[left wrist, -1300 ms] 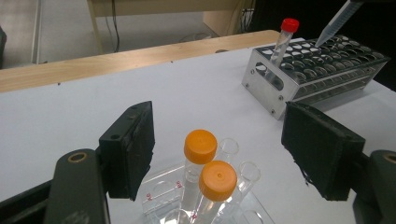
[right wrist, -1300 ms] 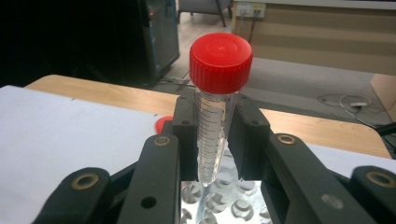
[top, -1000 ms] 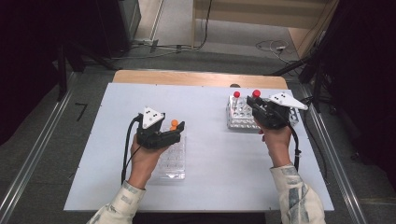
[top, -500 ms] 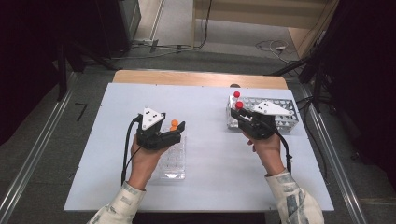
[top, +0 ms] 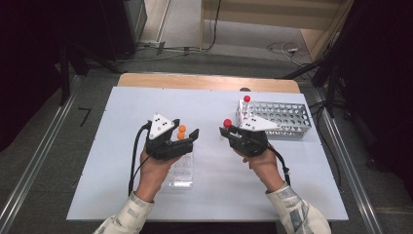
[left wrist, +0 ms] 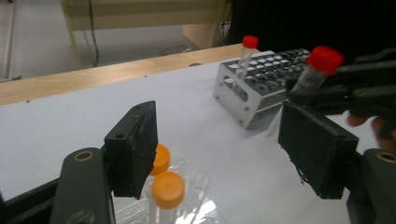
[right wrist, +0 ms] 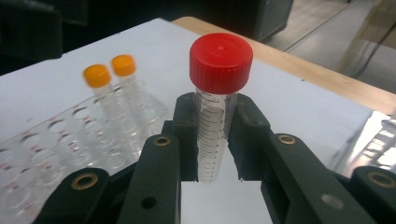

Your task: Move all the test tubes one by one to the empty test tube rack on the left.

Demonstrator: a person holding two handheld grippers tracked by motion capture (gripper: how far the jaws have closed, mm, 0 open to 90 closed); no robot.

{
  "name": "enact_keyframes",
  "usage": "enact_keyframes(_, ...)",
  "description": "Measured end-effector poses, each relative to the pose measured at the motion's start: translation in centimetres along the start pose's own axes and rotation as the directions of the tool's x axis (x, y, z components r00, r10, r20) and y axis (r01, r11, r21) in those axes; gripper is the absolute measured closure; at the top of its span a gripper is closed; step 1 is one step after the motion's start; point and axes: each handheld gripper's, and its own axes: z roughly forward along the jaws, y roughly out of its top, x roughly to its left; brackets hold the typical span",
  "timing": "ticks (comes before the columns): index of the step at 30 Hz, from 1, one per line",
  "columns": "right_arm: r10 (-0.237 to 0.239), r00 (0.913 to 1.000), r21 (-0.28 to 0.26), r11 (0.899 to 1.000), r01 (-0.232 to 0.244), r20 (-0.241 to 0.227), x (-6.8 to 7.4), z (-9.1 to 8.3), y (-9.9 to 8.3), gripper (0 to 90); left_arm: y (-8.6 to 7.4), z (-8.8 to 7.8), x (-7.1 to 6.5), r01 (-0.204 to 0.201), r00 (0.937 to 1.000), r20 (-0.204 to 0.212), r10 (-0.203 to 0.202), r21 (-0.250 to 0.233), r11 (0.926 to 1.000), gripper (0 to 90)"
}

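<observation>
One red-capped tube (right wrist: 215, 107) stands upright, clamped between the right claw (right wrist: 212, 140) pads, cap above them.

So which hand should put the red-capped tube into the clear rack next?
The right. Its gripper is already clamped on the red-capped tube, close to the clear rack. The left gripper is open and holds nothing, poised over the orange-capped tubes.
</observation>
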Motion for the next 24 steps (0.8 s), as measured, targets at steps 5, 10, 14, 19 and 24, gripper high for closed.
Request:
enact_keyframes(5, -0.025, 0.9977, 0.018, 0.999, 0.026, -0.063, 1.6, 0.4, 0.0, 71.0, 0.3, -0.3, -1.4, -0.026, 0.9971, 0.071, 0.027, -0.013, 0.9996, 32.6)
enact_keyframes(10, -0.043, 0.9928, 0.016, 0.999, 0.045, -0.112, 2.7, 0.2, 0.3, 71.0, 0.5, -0.6, -2.6, -0.048, 0.9892, 0.137, 0.051, -0.027, 0.9985, 38.3)
enact_keyframes(14, -0.060, 0.9875, 0.009, 0.998, 0.062, -0.146, 3.6, -0.2, 0.6, 71.0, 0.6, -0.8, -3.3, -0.061, 0.9824, 0.175, 0.066, -0.035, 0.9975, 43.5)
enact_keyframes(19, -0.074, 0.9812, 0.012, 0.997, 0.077, -0.178, 4.6, -0.1, 0.7, 71.0, 0.5, -0.6, -3.5, -0.075, 0.9794, 0.187, 0.077, -0.020, 0.9970, 52.8)
enact_keyframes(24, -0.069, 0.9793, 0.017, 0.997, 0.073, -0.190, 4.8, 0.0, 0.6, 71.0, 0.3, -0.4, -3.4, -0.088, 0.9799, 0.180, 0.087, -0.004, 0.9961, 61.6)
